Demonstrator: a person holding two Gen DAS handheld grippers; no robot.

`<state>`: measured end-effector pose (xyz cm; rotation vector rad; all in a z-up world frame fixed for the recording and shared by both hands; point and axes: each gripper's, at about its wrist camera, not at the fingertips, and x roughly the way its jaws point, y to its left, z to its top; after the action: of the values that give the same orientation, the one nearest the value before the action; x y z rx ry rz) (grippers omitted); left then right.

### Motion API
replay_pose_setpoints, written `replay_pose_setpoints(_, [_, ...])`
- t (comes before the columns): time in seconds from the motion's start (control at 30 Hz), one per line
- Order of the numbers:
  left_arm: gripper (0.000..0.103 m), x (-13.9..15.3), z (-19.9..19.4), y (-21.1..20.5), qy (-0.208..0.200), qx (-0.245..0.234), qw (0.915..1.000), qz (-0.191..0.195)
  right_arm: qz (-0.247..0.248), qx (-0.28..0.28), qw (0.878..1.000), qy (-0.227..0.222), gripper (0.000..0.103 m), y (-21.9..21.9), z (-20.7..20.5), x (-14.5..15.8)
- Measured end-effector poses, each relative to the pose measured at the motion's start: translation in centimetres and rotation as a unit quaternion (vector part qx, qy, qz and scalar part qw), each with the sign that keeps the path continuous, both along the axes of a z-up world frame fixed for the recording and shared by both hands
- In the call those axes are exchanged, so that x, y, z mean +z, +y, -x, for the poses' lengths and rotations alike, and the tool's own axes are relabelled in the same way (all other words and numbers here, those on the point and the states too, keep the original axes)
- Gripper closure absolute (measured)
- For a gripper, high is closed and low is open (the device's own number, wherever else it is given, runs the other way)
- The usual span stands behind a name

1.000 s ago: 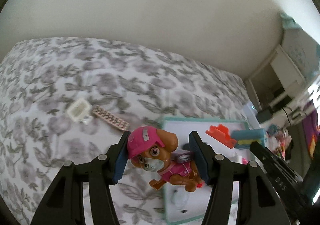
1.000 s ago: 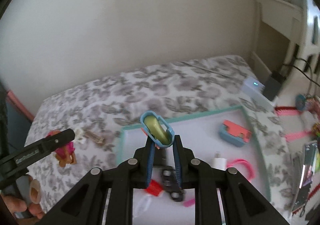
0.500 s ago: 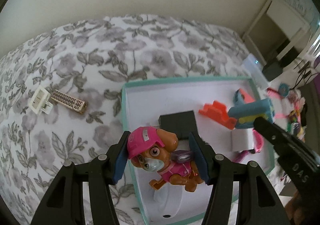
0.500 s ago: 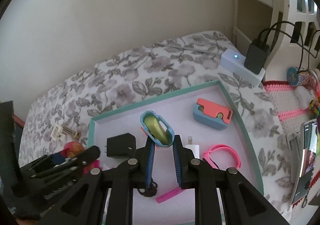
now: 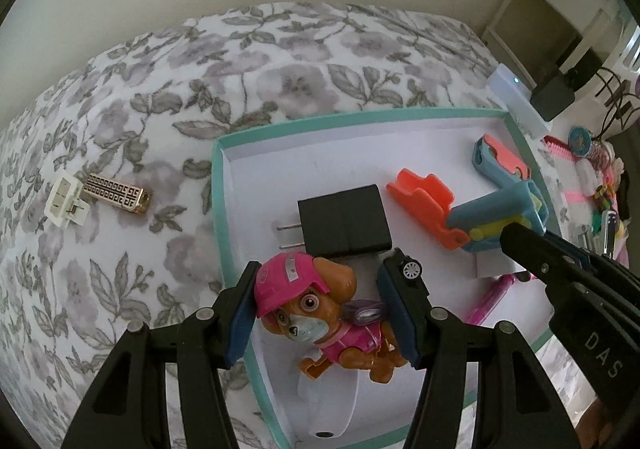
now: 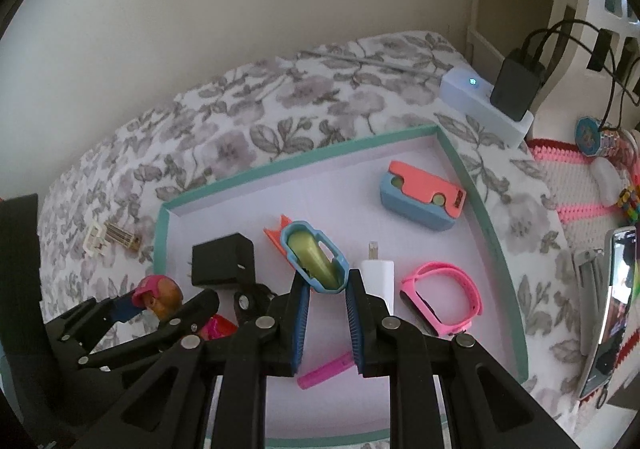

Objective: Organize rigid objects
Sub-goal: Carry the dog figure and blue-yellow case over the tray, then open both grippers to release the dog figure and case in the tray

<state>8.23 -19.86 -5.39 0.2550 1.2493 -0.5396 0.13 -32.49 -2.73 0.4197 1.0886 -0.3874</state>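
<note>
My left gripper [image 5: 320,309] is shut on a brown toy pup with a pink helmet [image 5: 320,313], held over the near left corner of the teal-rimmed white tray [image 5: 218,185]. My right gripper [image 6: 324,289] is shut on a blue and yellow toy piece with an orange part [image 6: 314,259], held above the tray's middle [image 6: 472,185]. The right gripper and its toy also show in the left wrist view [image 5: 496,225]. The left gripper shows at the lower left of the right wrist view [image 6: 160,305].
In the tray lie a black plug adapter [image 5: 344,225], a blue and orange case [image 6: 420,201], a white charger [image 6: 378,277], a pink watch band [image 6: 440,297] and a pink stick [image 6: 326,371]. A white clip [image 5: 66,201] and gold bar [image 5: 116,193] lie on the floral bedspread. A power strip [image 6: 480,105] sits at the right.
Both grippers have moved in over the tray and lower, each still holding its toy. The tray contents now show closer in both views.
</note>
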Motion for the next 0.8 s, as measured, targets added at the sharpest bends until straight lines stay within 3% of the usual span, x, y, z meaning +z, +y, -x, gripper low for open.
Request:
replay_pose_setpoints(0.43, [0.041,0.7,-0.4,0.5,0.013,0.007,0.9998,0.012,-0.003,0.002,1.000,0.016,0.082,0.1,-0.2,0.0])
replay_pose_setpoints(0.53, [0.030,1.2,-0.5,0.8,0.011,0.012,0.9997,0.016,0.003,0.001,1.000,0.017,0.078,0.0,-0.1,0.4])
replay_pose_setpoints(0.67, [0.029,2.3,-0.9,1.5,0.008,0.022,0.9992,0.032,0.017,0.001,1.000,0.007,0.066,0.1,0.0,1.7])
replay_pose_setpoints(0.8, [0.029,3.9,-1.3,2.4,-0.005,0.037,0.9982,0.047,0.028,0.003,1.000,-0.004,0.063,0.2,0.0,3.0])
